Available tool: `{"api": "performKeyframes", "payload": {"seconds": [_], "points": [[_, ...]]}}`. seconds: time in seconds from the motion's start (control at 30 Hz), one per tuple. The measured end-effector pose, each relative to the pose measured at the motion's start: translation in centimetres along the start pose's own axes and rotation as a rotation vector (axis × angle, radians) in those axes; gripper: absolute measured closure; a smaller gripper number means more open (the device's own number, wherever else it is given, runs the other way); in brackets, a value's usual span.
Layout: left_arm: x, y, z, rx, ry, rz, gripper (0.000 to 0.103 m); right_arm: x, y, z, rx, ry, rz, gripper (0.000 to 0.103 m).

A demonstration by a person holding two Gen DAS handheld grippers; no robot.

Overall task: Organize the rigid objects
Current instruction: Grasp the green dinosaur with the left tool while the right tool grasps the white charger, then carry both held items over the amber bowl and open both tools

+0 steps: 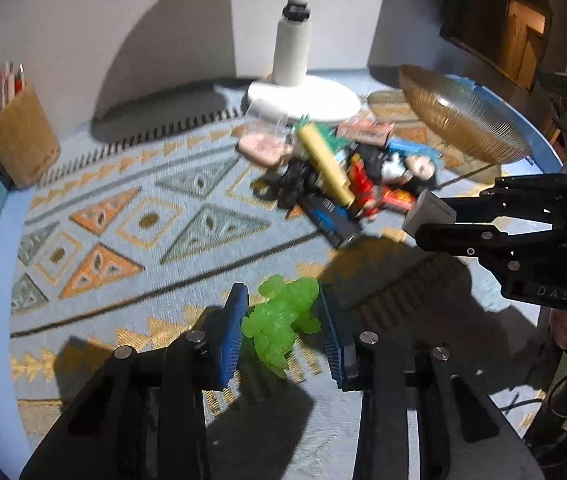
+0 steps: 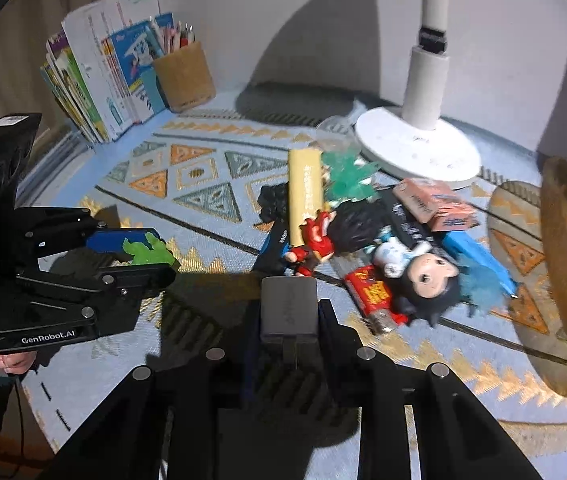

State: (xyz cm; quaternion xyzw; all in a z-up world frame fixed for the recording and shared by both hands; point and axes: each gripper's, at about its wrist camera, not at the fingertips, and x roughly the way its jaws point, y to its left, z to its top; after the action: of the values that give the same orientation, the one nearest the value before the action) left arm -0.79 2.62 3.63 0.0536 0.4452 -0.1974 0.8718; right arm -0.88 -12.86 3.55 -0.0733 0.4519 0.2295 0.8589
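Right wrist view: left gripper (image 2: 151, 250) body reads "GenRobot.AI"

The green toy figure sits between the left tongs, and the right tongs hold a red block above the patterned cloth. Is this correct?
Not quite: the block in the right tongs is grey, not red, as the right wrist view shows. The rest stands: the green toy figure sits between the left tongs, above the patterned cloth.
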Motion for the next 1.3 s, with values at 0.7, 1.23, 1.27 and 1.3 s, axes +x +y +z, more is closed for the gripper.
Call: {"api": "performKeyframes", "payload": {"seconds": [0.7,1.23,1.27,1.3], "points": [[-2.0,-20.0,17.8,0.251,-0.230,-0.235,0.071,-22.1,-19.1,-1.0,0.282,-0.196,-0.413,0.076],[8.2,-17.9,14.6,0.150,0.055,-0.289,0.041,-16.0,-25.7,-4.0,0.466,-0.044,-0.241,0.076],[8.5,-18.3,13.4,0.177,0.078,-0.286,0.041,-15.9,-25.6,-4.1,0.466,-0.044,-0.236,0.076],[8.7,-18.8,13.0,0.200,0.086,-0.280,0.041,-15.7,-25.6,-4.2,0.464,-0.044,-0.231,0.076]]}}
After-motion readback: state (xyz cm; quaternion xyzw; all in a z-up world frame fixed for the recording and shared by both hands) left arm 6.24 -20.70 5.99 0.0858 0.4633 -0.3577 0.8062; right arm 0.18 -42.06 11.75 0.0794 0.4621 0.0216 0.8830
